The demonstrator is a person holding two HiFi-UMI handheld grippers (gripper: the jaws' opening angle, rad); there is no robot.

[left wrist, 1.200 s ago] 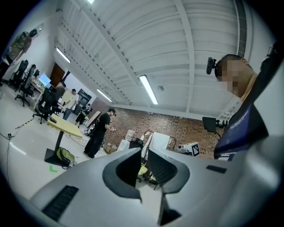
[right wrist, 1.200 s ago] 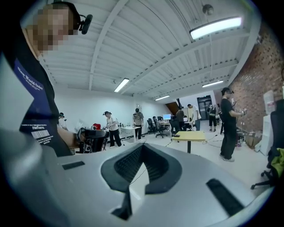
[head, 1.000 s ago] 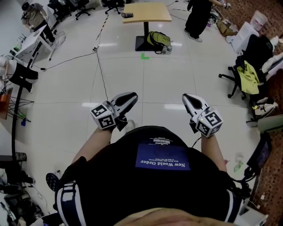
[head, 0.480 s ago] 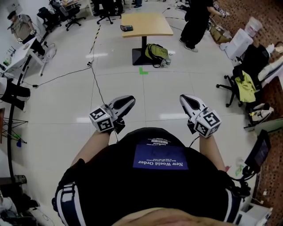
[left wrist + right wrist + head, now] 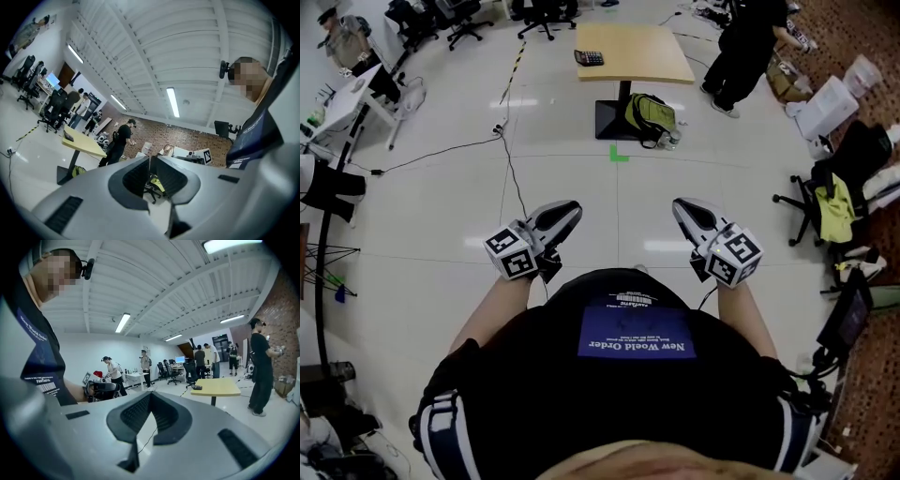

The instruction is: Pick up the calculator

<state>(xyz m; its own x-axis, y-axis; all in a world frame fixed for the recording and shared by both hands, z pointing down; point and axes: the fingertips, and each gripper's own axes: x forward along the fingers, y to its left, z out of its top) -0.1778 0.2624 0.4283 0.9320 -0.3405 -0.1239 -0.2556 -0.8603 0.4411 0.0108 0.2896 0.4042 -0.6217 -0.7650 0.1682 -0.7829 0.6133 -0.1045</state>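
The dark calculator lies at the far left corner of a light wooden table, far ahead across the white floor. It also shows as a small dark slab on the table edge in the right gripper view, calculator, and in the left gripper view, calculator. My left gripper and right gripper are held side by side at waist height, pointing toward the table and far short of it. Both are shut with nothing between the jaws, as seen on the left gripper and the right gripper.
A green backpack leans against the table's foot, with a green tape mark on the floor before it. A person in black stands right of the table. A cable runs along the floor. An office chair with yellow cloth stands at the right.
The person carrying the grippers has walked forward, and the table, backpack and tape mark have come nearer. Both grippers stay shut and level in front of the body.
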